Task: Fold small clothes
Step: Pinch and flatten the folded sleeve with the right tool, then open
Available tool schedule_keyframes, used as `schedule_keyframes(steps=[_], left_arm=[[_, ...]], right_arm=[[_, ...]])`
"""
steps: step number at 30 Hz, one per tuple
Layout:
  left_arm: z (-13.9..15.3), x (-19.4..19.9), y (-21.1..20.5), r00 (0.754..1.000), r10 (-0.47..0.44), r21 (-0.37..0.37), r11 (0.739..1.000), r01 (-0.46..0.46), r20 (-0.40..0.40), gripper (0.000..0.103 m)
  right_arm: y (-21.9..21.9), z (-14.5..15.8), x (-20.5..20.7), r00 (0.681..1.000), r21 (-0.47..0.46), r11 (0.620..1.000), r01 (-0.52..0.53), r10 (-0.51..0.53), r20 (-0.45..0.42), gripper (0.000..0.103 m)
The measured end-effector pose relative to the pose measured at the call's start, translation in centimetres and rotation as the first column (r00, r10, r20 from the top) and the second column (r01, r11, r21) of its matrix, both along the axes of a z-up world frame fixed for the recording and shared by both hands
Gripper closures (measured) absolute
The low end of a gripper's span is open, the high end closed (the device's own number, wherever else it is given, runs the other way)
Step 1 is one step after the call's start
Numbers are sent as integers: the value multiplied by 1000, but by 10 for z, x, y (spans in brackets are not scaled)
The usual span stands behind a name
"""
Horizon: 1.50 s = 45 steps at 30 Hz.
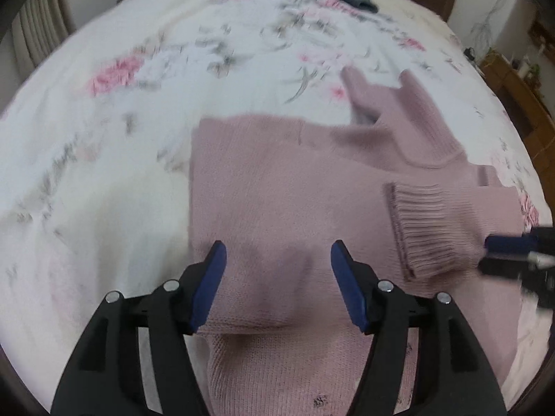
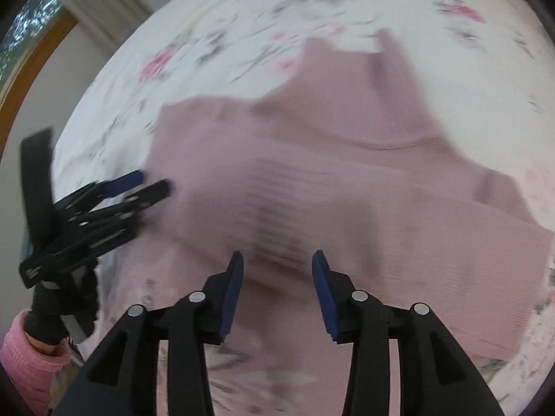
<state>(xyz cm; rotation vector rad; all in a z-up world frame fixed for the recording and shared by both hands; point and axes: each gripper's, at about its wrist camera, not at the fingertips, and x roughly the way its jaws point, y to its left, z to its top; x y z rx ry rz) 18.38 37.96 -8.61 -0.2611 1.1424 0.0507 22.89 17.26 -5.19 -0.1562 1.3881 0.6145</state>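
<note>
Dusty-pink knitted sweater [image 1: 277, 180] runs 9-to-3 under both grippers; ribbed cuff [image 1: 426, 228] at 2 o'clock. Left gripper [image 1: 277, 284] and right gripper [image 2: 277, 291] fingers apart, empty.

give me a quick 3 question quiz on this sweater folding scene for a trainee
1. True or false: the left gripper is clamped on the pink sweater.
2. Which lies across the sweater's body? A) a ribbed sleeve cuff B) a sock C) a towel
3. Fill in: the sweater lies on a floral ____.

Key
1. False: its fingers stand apart over the knit. The right gripper is open too.
2. A
3. bedspread
</note>
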Motion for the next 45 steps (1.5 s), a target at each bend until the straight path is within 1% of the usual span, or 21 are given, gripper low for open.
schedule_keyframes(steps=[2, 4, 6, 8, 9, 10, 12, 13, 14, 16, 21, 26, 28, 30, 33, 37, 38, 40, 42, 44, 45], left_arm=[[-11, 1, 6, 1000, 16, -28, 999, -17, -21, 41], [-15, 1, 7, 1000, 17, -37, 999, -17, -10, 39], [-16, 0, 7, 1000, 12, -42, 999, -12, 0, 37], [-18, 0, 8, 1000, 14, -50, 999, -14, 3, 37], [-19, -1, 8, 1000, 12, -50, 999, -12, 4, 37], [-20, -1, 9, 1000, 11, -51, 999, -11, 5, 37], [-20, -1, 9, 1000, 10, -53, 999, -9, 3, 37], [-21, -2, 9, 1000, 9, -52, 999, -9, 3, 37], [-21, -1, 9, 1000, 10, -51, 999, -10, 2, 37], [-21, -1, 8, 1000, 13, -48, 999, -13, 1, 37], [-21, -1, 7, 1000, 19, -41, 999, -19, 0, 37], [-21, 1, 7, 1000, 25, -36, 999, -25, -3, 37], [-21, 1, 6, 1000, 24, -31, 999, -24, -5, 36], [-21, 2, 6, 1000, 23, -25, 999, -23, -6, 36], [-21, 3, 5, 1000, 23, -11, 1000, -24, -11, 36], [-22, 5, 1, 1000, 20, 17, 1000, -20, -19, 35], [-22, 5, 0, 1000, 18, 24, 1000, -18, -20, 35], [-22, 6, 0, 1000, 16, 29, 999, -15, -23, 35], [-21, 6, 1, 999, 18, 25, 1000, -18, -26, 35], [-16, 7, 1, 999, 25, 37, 999, -24, -26, 35], [-10, 6, -1, 999, 30, 64, 997, -29, -17, 36]], right_arm=[[17, -8, -2, 1000, -16, 1000, -13, 13, -1, 58], [30, -17, -2, 1000, -31, 999, -17, 17, -7, 47], [40, -26, -4, 1000, -59, 998, -26, 25, -18, 38], [48, -39, -3, 1000, -117, 993, -24, 23, -4, 38], [49, -42, -3, 1000, -134, 991, -26, 27, 3, 41], [49, -49, -2, 999, -159, 987, -33, 35, 12, 52], [44, -50, -1, 999, -176, 984, -28, 35, 36, 66], [40, -49, -1, 999, -181, 983, -20, 28, 44, 88], [35, -46, 0, 998, -192, 981, -4, 15, 54, 95], [13, -34, 3, 999, -91, 995, 39, -37, 18, 95], [-56, 5, 1, 989, -4, 990, 138, -138, 53, 95], [-130, 31, 11, 967, 16, 969, 247, -248, 65, 95], [-157, 34, 15, 955, 16, 957, 289, -290, 66, 95], [-176, 27, 20, 944, 19, 945, 326, -326, 43, 95], [-210, 13, 24, 924, 28, 924, 382, -381, -24, 95], [-240, -21, 25, 888, 48, 894, 445, -433, -156, 94], [-242, -29, 23, 883, 40, 892, 449, -437, -172, 93], [-247, -36, 19, 882, 42, 893, 447, -433, -184, 92], [-250, -33, 17, 887, 57, 896, 440, -423, -183, 91], [-251, -23, 15, 899, 39, 904, 425, -417, -136, 86], [-253, -18, 16, 902, 28, 906, 422, -417, -112, 86]])
